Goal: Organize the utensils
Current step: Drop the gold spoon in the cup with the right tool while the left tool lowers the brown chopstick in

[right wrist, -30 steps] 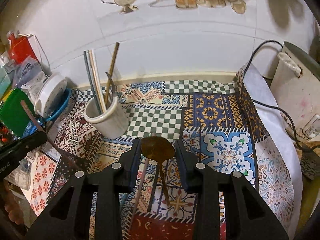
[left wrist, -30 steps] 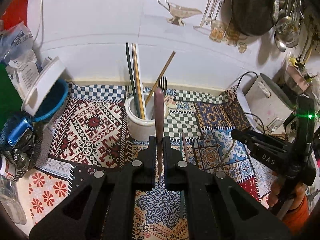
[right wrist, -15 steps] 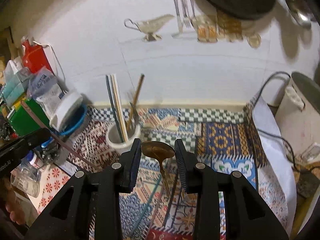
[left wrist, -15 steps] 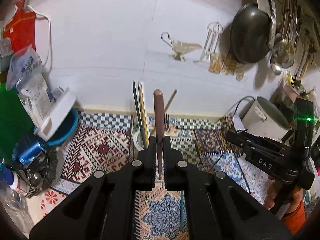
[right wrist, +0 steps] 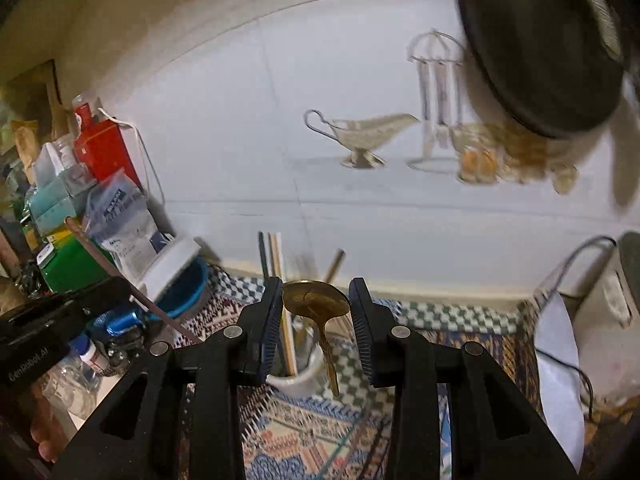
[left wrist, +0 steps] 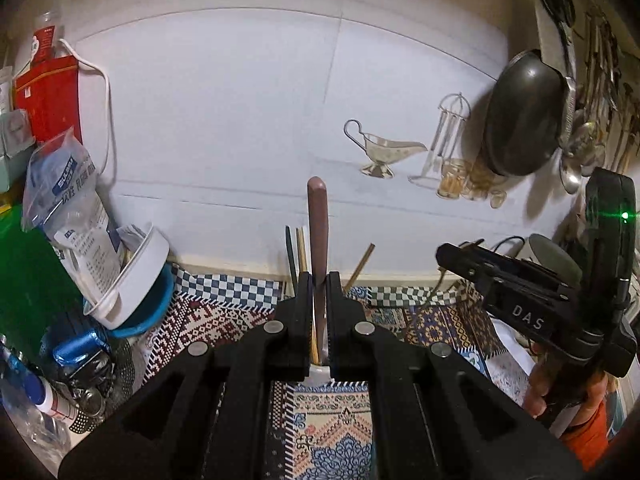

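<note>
right now the left gripper [left wrist: 319, 300] has its jaws pressed tight on a brown-handled utensil [left wrist: 318, 232], whose handle stands upright above the fingertips against the white tiled wall [left wrist: 224, 112]. just behind and below the jaws sits the white holder cup [right wrist: 298, 380], with dark and pale chopsticks [left wrist: 296, 252] poking up beside the handle. what kind of utensil the brown handle belongs to is hidden by the jaws.

the right gripper [right wrist: 316, 320] has its jaws closed on a brass spoon [right wrist: 316, 302], gripped by the edges of the bowl, with the handle hanging down in front of the holder cup. in the right wrist view the cup stands on the patterned mat [right wrist: 304, 436] covering the desk, directly below the jaws, and the chopsticks lean inside it.

to the left of the cup lie a blue bowl [left wrist: 154, 304] with a white lid [left wrist: 132, 280] tilted in it, a plastic bag [left wrist: 76, 208] and a red carton [left wrist: 48, 96]. a dark pan [left wrist: 520, 128] hangs on the wall at the right, and a white appliance [right wrist: 608, 304] with a black cord stands at the desk's right edge.
</note>
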`<state>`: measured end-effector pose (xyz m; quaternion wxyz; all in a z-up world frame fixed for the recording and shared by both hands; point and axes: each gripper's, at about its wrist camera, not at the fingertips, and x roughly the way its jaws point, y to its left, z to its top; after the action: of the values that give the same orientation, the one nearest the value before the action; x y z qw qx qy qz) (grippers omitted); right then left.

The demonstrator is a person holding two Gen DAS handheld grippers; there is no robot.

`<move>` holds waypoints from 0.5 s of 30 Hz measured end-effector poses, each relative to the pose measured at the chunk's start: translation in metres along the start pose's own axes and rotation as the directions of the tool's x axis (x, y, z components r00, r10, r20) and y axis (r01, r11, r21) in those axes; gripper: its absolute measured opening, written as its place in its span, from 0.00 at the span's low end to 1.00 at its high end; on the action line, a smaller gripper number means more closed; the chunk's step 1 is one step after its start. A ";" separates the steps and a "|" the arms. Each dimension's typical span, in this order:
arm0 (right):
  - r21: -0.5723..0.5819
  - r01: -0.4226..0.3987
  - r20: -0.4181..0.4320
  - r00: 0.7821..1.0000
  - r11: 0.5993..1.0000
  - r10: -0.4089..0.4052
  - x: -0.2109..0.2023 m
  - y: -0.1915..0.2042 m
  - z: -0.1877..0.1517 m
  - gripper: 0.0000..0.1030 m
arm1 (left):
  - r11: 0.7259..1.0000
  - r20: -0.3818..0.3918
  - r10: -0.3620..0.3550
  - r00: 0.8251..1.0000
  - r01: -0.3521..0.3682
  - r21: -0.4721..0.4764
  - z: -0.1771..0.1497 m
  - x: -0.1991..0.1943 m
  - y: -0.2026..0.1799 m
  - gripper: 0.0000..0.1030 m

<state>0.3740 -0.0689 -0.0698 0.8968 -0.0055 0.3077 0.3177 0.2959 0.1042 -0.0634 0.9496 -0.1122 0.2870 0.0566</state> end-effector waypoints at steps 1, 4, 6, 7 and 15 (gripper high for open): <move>-0.004 -0.010 0.001 1.000 1.000 0.010 0.004 0.002 0.003 0.30 | 1.000 0.000 0.004 1.000 -0.004 0.000 0.001 0.001 0.001 0.04; -0.008 -0.048 0.003 0.999 0.999 0.048 0.016 0.007 0.011 0.30 | 1.000 -0.005 0.022 1.000 -0.022 0.000 0.006 0.011 0.004 0.04; -0.006 -0.071 -0.001 0.997 0.997 0.071 0.024 0.010 0.012 0.30 | 1.000 -0.016 0.029 0.999 -0.029 -0.004 0.007 0.019 0.007 0.04; -0.005 -0.084 -0.009 0.996 0.996 0.084 0.031 0.011 0.013 0.30 | 0.999 -0.022 0.032 0.999 -0.032 -0.007 0.008 0.024 0.008 0.04; 0.002 -0.125 -0.113 0.986 0.992 0.124 0.077 0.016 -0.004 0.30 | 0.999 -0.107 0.045 0.993 -0.048 -0.022 -0.002 0.068 0.016 0.04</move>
<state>0.4089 -0.0131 -0.1131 0.8563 -0.0066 0.3568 0.3732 0.3482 0.1226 -0.1054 0.9299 -0.1201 0.3393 0.0762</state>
